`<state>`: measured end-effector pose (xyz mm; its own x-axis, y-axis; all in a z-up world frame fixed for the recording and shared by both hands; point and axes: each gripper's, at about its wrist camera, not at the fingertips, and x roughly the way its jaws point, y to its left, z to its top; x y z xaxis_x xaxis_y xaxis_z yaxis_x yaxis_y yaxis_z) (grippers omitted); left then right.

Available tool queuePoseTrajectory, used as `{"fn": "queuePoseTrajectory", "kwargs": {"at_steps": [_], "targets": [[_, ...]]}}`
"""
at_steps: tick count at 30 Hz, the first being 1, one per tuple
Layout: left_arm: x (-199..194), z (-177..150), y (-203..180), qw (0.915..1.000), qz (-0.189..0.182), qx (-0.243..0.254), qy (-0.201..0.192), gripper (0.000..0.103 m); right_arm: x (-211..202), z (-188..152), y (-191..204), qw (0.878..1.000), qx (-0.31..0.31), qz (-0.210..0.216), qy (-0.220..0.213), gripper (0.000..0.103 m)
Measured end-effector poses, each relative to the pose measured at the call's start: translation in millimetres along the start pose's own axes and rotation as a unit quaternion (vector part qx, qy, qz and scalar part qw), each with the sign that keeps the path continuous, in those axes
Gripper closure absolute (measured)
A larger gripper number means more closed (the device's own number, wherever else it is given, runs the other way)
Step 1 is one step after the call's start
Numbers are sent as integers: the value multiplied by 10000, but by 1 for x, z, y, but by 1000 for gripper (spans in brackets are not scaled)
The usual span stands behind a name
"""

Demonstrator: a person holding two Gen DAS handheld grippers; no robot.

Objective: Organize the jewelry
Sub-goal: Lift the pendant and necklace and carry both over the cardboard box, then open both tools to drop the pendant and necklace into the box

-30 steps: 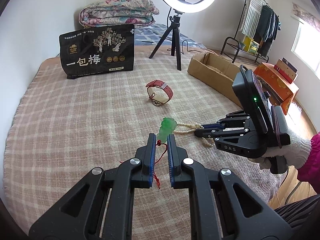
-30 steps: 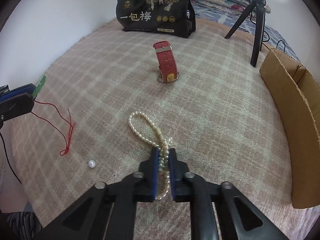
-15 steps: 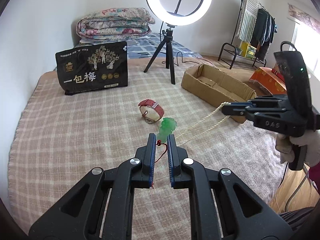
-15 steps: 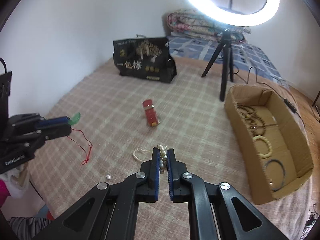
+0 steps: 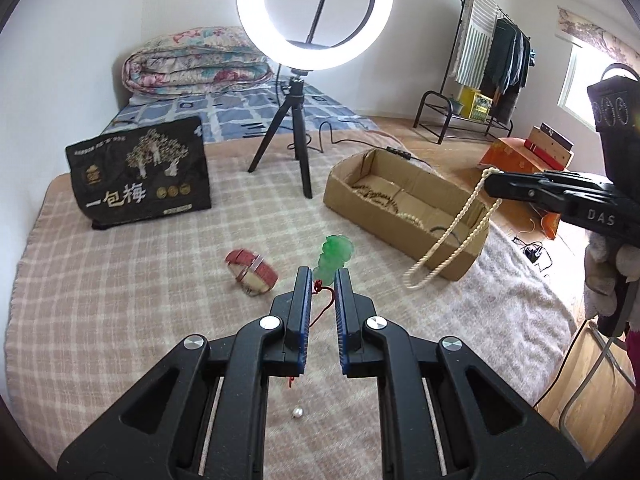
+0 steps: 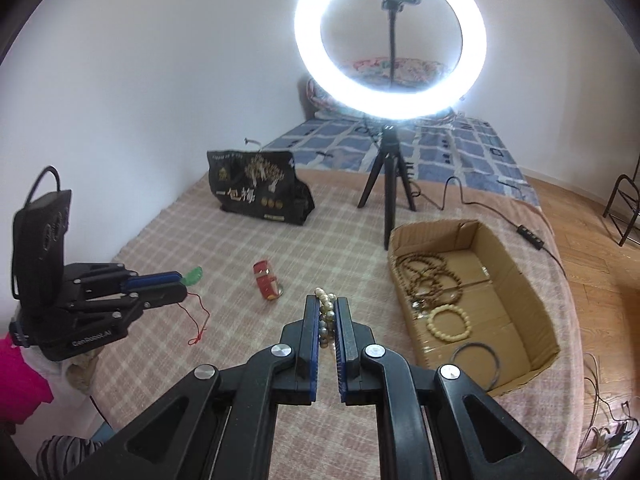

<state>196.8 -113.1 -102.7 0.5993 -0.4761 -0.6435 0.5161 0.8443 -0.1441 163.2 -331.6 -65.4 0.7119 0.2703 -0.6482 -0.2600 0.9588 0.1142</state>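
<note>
My left gripper (image 5: 323, 276) is shut on a green jade pendant (image 5: 335, 258) whose red cord (image 5: 326, 308) hangs below; it is held high above the blanket. It also shows in the right wrist view (image 6: 182, 282) at left. My right gripper (image 6: 328, 306) is shut on a pearl necklace (image 6: 325, 312); in the left wrist view the necklace (image 5: 452, 236) dangles from that gripper (image 5: 490, 184) over the near end of the cardboard box (image 5: 344, 196). The box (image 6: 536, 308) holds several bead bracelets (image 6: 448, 322). A red watch (image 5: 252, 274) lies on the blanket.
A loose pearl (image 5: 297, 412) lies on the checked blanket (image 5: 120, 300). A ring light on a tripod (image 5: 300, 148) stands beside the box. A black printed bag (image 5: 140, 176) stands at the back left. Folded quilts (image 5: 192, 64) lie behind.
Both grippers have risen well above the blanket. The right gripper has lifted the pearl necklace fully off the blanket and carried it right, over the box's near end.
</note>
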Motion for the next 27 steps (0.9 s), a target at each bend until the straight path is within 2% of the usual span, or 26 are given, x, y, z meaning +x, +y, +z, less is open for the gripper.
{"fn": "queuePoseTrajectory", "kwargs": {"at_steps": [11,27], "targets": [[38,56,-42,9991,-322,237,-154,93,-17,25,-47,9984,119,-474,-270,98],[103,120,-88,9971,-652,343,-185,93,-9,19,-115,9946,400,-950,-140,99]]}}
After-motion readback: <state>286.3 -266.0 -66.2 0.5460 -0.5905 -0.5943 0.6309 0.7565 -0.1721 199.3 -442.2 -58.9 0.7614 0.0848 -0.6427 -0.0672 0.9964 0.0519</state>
